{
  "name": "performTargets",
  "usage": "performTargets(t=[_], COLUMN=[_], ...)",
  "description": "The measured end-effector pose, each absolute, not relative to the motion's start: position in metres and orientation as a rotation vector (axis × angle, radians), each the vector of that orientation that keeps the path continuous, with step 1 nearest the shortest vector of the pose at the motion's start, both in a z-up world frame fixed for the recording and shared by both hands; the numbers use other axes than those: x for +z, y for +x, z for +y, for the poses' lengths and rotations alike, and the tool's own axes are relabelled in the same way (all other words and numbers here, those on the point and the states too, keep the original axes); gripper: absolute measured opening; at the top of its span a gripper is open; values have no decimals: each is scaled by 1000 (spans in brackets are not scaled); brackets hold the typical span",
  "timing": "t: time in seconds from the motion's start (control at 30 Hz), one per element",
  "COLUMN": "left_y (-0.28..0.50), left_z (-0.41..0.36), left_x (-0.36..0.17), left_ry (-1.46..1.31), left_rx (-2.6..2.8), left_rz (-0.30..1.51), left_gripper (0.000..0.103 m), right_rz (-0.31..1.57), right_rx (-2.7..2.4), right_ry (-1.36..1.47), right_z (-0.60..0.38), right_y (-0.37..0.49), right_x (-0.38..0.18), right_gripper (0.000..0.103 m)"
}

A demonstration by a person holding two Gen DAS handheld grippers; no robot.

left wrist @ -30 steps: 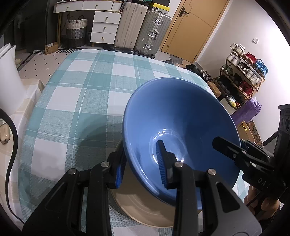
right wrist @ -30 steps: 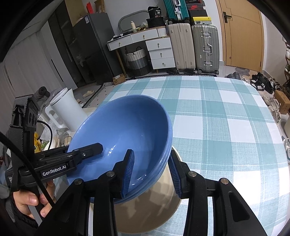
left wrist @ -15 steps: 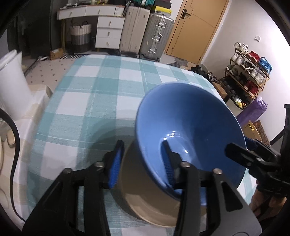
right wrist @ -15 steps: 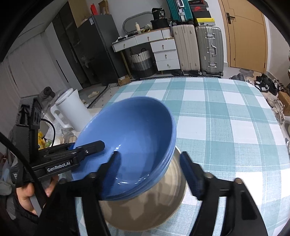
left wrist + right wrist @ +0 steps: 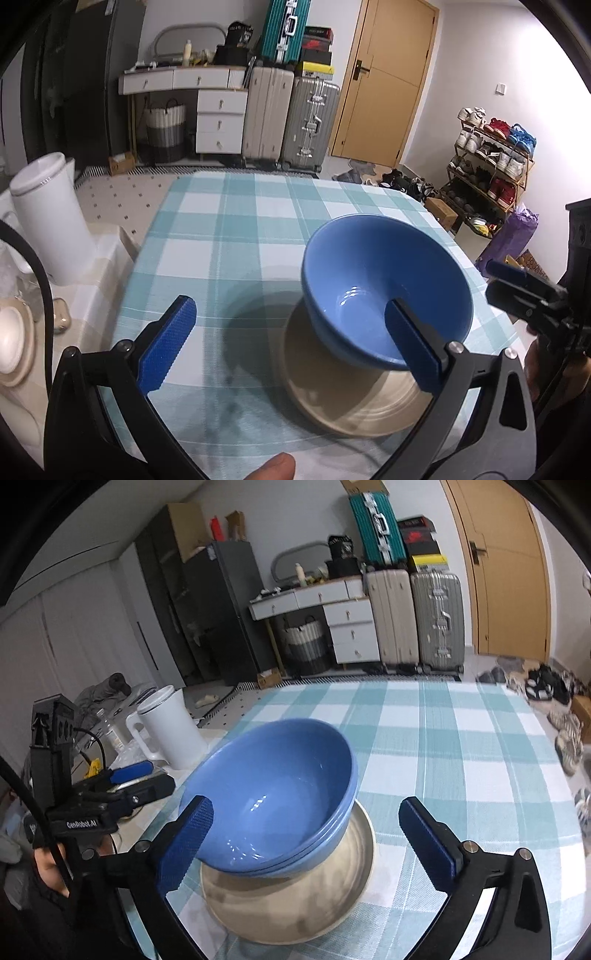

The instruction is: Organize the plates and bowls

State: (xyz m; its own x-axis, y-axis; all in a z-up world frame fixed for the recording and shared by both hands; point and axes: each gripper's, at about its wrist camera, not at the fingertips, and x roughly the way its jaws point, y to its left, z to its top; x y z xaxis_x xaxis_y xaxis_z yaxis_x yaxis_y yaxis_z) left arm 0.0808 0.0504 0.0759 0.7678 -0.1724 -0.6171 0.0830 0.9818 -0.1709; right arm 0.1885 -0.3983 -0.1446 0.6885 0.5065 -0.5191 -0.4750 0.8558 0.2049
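Now blue bowl on beige plate, untouched ahead of left gripper, right gripper, jaws opening.

A glossy blue ceramic bowl, seemingly two nested, sits upright and slightly tilted on a wide beige ceramic plate at the frame's lower centre.

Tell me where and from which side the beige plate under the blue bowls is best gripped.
Probably its raised rim on the near side, coming in low from the table edge. The stacked blue bowls overhang its far and left parts; the near rim is bare. Both grippers, left and right, are opening, clear of it.
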Motion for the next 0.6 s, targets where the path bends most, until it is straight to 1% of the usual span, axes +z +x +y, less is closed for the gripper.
performTargets(t=[0.33, 0.6], left_y=[30, 6], left_z=[68, 74], left_x=[77, 62], left_ry=[-68, -64], left_rx=[-135, -144], left_rz=[564, 504], left_gripper=[102, 102], right_rz=[453, 386], right_rx=[616, 629], right_ry=[-27, -48], right_z=[-406, -420], right_y=[146, 121], right_x=[-148, -164], right_gripper=[103, 103])
